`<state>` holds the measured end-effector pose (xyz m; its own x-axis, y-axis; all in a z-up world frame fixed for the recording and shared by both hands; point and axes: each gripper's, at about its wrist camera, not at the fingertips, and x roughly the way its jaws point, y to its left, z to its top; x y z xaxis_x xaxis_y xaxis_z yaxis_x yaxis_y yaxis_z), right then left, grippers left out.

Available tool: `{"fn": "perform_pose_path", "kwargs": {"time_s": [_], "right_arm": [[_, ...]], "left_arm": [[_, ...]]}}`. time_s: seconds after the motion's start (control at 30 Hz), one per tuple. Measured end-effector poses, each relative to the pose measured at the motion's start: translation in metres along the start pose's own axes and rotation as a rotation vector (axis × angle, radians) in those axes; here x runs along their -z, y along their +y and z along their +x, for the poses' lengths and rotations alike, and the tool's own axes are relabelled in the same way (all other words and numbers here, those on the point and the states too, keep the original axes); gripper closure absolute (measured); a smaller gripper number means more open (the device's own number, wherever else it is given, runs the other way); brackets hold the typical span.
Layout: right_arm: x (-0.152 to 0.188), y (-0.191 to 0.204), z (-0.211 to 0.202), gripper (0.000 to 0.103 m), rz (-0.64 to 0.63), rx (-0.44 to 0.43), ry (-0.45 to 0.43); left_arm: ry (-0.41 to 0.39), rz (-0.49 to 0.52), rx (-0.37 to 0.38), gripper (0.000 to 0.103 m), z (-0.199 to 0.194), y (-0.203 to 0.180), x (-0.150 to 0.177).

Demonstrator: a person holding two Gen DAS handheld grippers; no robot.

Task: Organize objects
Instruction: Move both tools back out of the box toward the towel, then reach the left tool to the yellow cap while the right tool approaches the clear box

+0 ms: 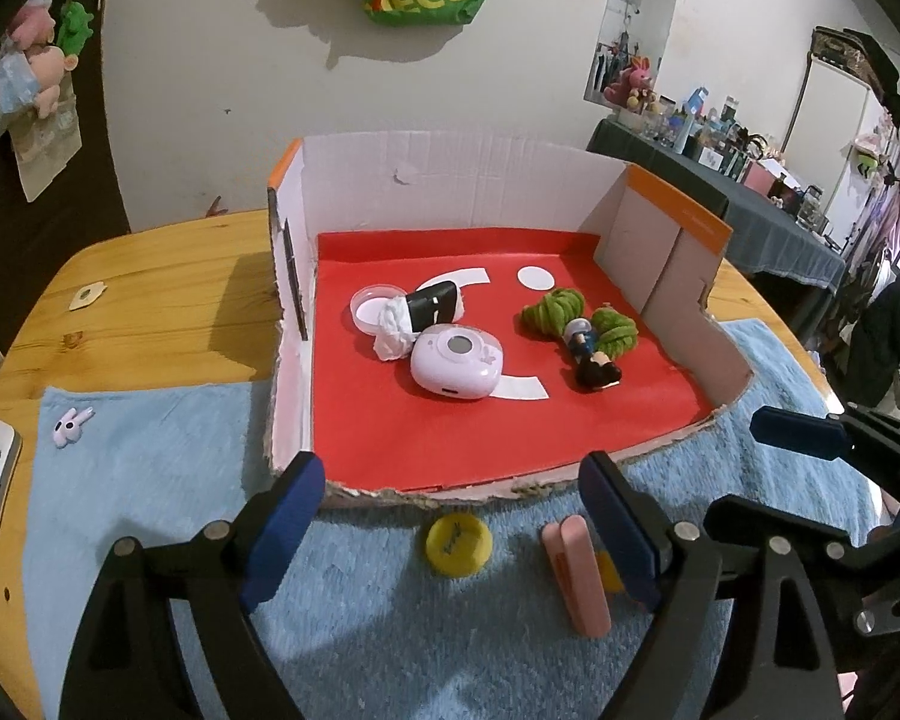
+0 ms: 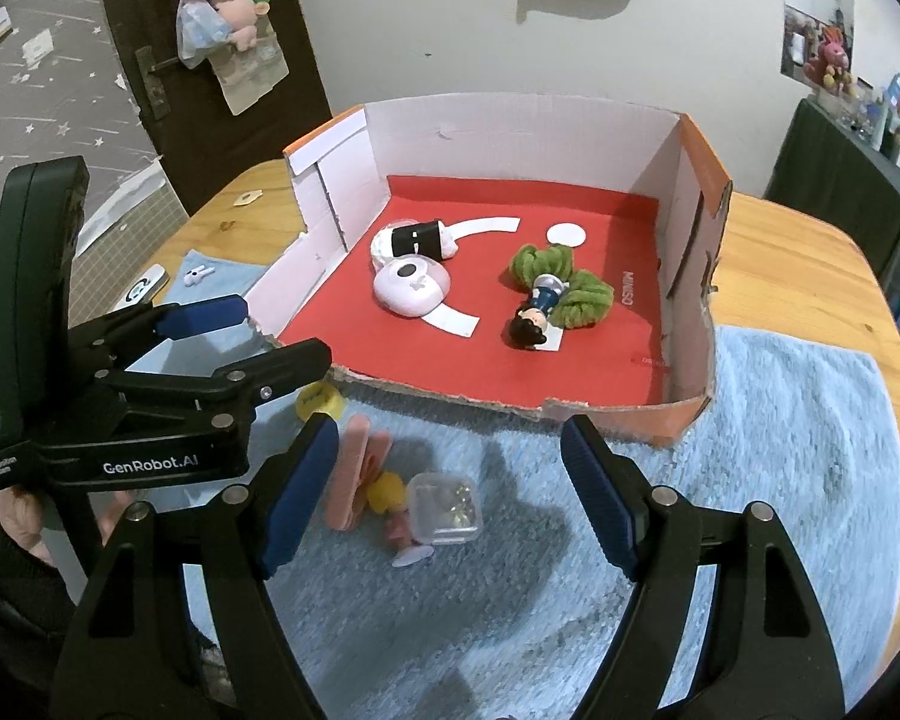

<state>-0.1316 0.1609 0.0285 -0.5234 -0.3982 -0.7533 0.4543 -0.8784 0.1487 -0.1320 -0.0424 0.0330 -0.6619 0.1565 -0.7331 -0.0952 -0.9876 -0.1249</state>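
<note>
Left gripper (image 1: 450, 516), tilted downward, jaws spread and empty, above yellow cap (image 1: 457, 543) and pink clip (image 1: 576, 573) on blue towel (image 1: 150, 480). Right gripper (image 2: 450, 492), likewise tilted, spread, empty, over small clear box (image 2: 445, 507). Cardboard tray (image 1: 450, 180) just beyond, holding pink camera toy (image 1: 457, 363) and figurine (image 1: 594, 360).

Fluffy blue towel (image 1: 150, 480), cardboard box (image 1: 438, 180) (matt red paper floor); wooden table (image 1: 168, 276)

Even indoor light falls from above, the box (image 1: 468, 180) casting soft shadows left onto the table (image 1: 150, 300), while fisheye bending and dark vignetting crowd every corner.
</note>
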Motion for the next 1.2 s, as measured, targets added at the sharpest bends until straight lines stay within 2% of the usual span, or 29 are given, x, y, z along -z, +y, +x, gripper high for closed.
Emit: {"fn": "perform_pose_path", "kwargs": {"time_s": [0.7,1.0,1.2], "right_arm": [[0.025,0.006,-0.005,0.028,0.008,0.006,0.008],[0.031,0.004,-0.001,0.048,0.012,0.01,0.022],[0.036,0.003,0.005,0.052,0.014,0.004,0.037]], "left_arm": [[0.0,0.005,0.004,0.015,-0.009,0.0,0.023],[0.022,0.008,0.022,0.027,-0.005,-0.002,0.029],[0.041,0.012,0.035,0.034,0.0,-0.002,0.032]]}}
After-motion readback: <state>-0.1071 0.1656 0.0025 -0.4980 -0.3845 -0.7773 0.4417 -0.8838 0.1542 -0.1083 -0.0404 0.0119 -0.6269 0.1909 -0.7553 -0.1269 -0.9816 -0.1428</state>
